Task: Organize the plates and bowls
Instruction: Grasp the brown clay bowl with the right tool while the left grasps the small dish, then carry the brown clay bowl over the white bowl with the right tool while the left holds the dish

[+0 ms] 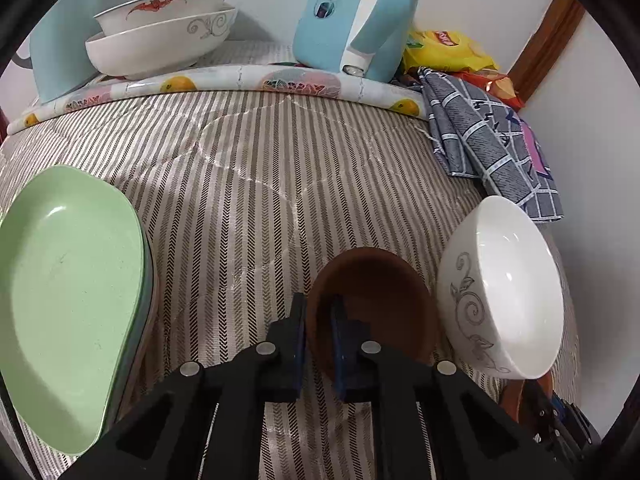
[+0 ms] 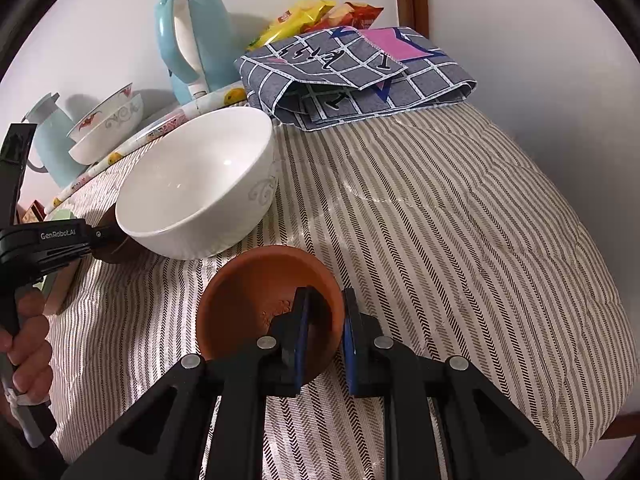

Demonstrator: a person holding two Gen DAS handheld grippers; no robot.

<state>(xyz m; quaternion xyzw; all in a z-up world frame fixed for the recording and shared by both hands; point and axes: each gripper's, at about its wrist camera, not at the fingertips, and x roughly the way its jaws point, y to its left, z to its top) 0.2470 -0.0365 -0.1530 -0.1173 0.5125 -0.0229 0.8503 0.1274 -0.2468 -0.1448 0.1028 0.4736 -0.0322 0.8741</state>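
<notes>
- Left tool (image 1: pixel 319 322) clamped on the rim of a dark brown bowl (image 1: pixel 372 304); white bowl (image 1: pixel 500 288) just right of it, green plates (image 1: pixel 68 296) stacked to its left.
- Right tool (image 2: pixel 326 320) clamped on the rim of a terracotta bowl (image 2: pixel 256 288), which holds only crumbs.
- Two patterned bowls (image 1: pixel 160 32) nested far ahead.
- Judgement: partly sorted; both brown bowls and the white bowl remain.

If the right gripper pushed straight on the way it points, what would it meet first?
The right gripper is already clamped on the rim of a small terracotta-brown dish, so it would drive that dish into the striped tablecloth. The large white bowl sits beyond, left of that line; depth is unclear.
</notes>
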